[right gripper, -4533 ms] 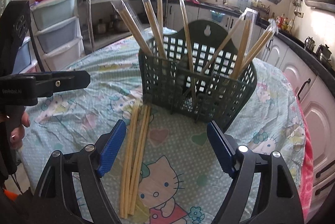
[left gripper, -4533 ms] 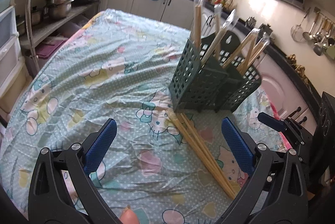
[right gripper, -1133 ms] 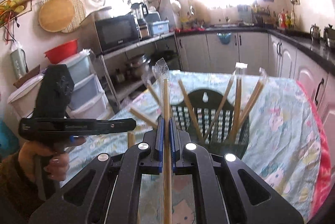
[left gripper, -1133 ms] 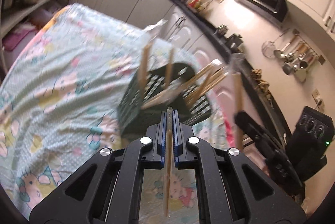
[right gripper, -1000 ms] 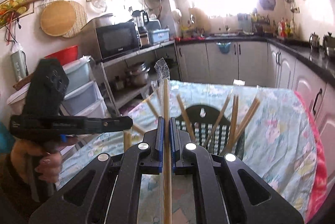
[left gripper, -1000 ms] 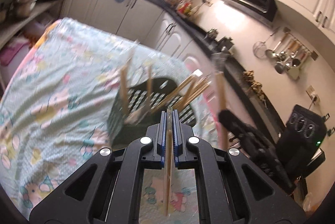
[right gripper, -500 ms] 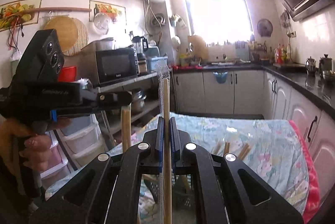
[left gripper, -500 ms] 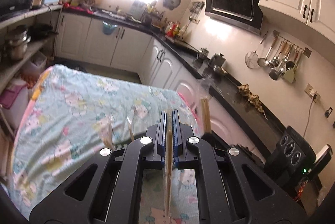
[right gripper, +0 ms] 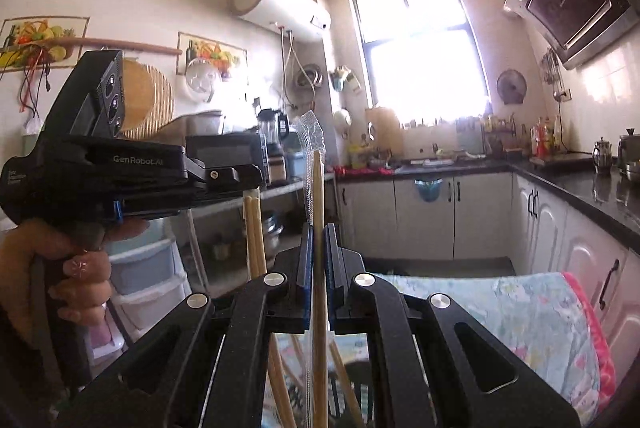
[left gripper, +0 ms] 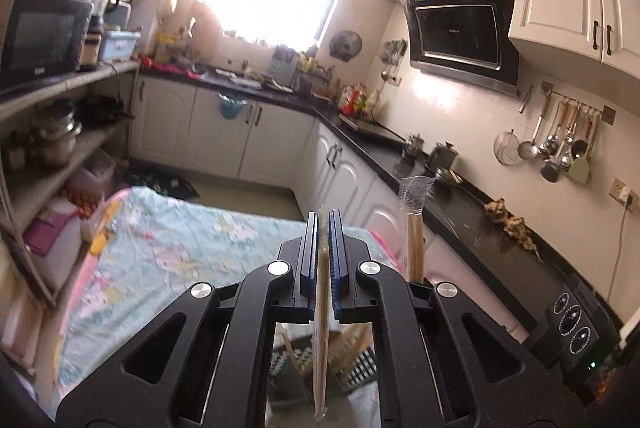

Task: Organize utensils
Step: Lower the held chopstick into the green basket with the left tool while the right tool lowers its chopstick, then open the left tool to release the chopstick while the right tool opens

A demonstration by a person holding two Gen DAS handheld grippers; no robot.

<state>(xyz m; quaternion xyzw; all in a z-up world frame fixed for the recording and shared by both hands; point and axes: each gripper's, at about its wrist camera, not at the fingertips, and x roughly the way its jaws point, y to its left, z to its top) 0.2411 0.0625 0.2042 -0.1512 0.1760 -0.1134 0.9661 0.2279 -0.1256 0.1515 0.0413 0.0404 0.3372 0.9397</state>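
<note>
Chopsticks, pale bamboo pairs in clear plastic sleeves, are pinched upright in both tools. One sleeved pair (left gripper: 322, 324) stands between the blue pads of the left gripper (left gripper: 323, 256), whose jaws are clenched on it. The right gripper (right gripper: 316, 268) is likewise clamped on a second sleeved pair (right gripper: 317, 248), its crinkled sleeve top rising above the fingertips. Below the left tool's arms, part of a dark green perforated plastic holder (left gripper: 360, 364) shows, with more sticks leaning in it. Ahead of both tools lies a table under a light blue cartoon-print cloth (left gripper: 168, 252). To the right tool's left, a hand (right gripper: 76, 268) grips the other tool's black handle. Beyond are white kitchen cabinets (right gripper: 424, 216) and a bright window (right gripper: 420, 67).
</note>
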